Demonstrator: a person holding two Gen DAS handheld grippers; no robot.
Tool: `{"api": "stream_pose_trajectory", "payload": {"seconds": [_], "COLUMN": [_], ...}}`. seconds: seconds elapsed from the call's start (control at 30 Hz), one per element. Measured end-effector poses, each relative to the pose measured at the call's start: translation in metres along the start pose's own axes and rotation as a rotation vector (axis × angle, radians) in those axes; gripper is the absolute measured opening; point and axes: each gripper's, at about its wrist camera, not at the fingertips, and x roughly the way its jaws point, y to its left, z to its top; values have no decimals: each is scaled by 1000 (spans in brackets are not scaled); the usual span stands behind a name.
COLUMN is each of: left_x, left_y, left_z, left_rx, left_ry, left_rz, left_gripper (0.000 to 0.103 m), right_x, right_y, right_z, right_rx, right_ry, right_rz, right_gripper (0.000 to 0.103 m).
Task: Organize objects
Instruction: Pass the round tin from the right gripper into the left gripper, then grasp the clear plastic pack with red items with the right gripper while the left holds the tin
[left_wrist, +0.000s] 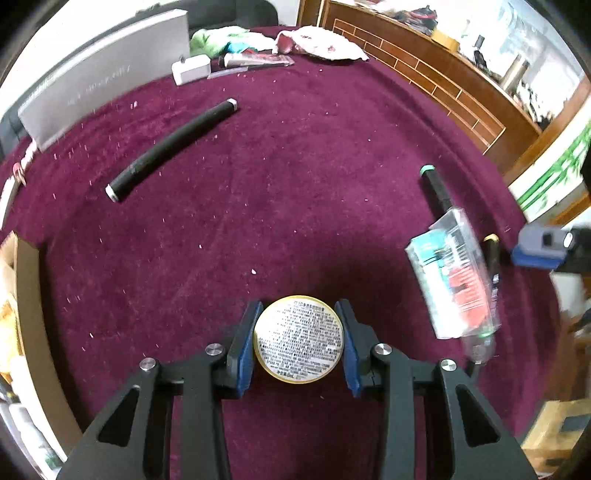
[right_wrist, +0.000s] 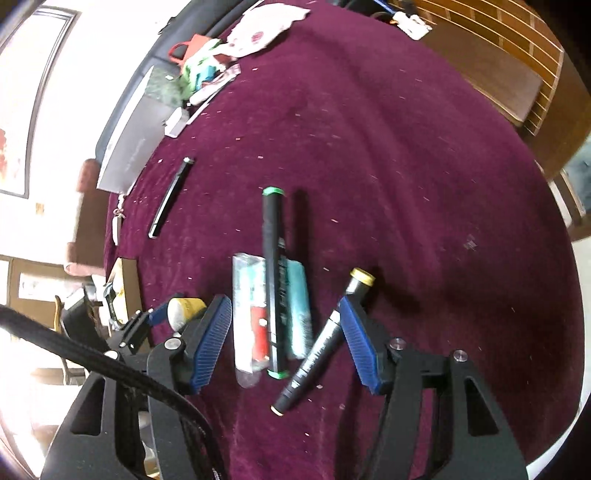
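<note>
My left gripper (left_wrist: 298, 303) is shut on a round tin (left_wrist: 298, 339) with a yellow rim and a printed label; both blue pads press its sides just above the maroon cloth. My right gripper (right_wrist: 283, 300) is open over a clear plastic packet (right_wrist: 251, 314) with teal and red contents. A black marker with green ends (right_wrist: 273, 258) lies across the packet. A black marker with yellow ends (right_wrist: 325, 339) lies beside them, against the right finger's pad. The left wrist view shows the packet (left_wrist: 454, 280) and green-ended marker (left_wrist: 436, 188) at the right. The tin (right_wrist: 184, 308) shows left of my right gripper.
A black tube with silver ends (left_wrist: 170, 147) lies on the maroon cloth (left_wrist: 295, 184) at the far left. A long grey box (left_wrist: 103, 81), a small white box (left_wrist: 190, 68) and crumpled cloths (left_wrist: 321, 44) line the back. A cardboard box (left_wrist: 29, 295) stands at the left edge, wooden furniture (left_wrist: 424, 74) behind.
</note>
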Motion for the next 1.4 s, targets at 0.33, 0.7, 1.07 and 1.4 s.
{"api": "stream_pose_trajectory", "payload": {"seconds": [0.33,0.7,1.07,1.4], "left_x": [-25,-39,-52,-67], "left_y": [6,24,41,59], "left_z": [-17,-34,-44,-57], "left_rx": [-50,-108,-147,-175], "left_ry": [-22,-27,-45,-56], "left_rz": [-58,-81,-92,-82], "left_gripper": [34,34,34,34], "right_x": [15,39,52,93], "right_y": [31,76,89,113], "right_z": [1,-8,-14,-29], "right_rx": [-93,-206,-203,-294], "right_ry": [-2,95,115,126], "right_rz": [-63,67,36,-227], "right_gripper": [60,43,43,43]}}
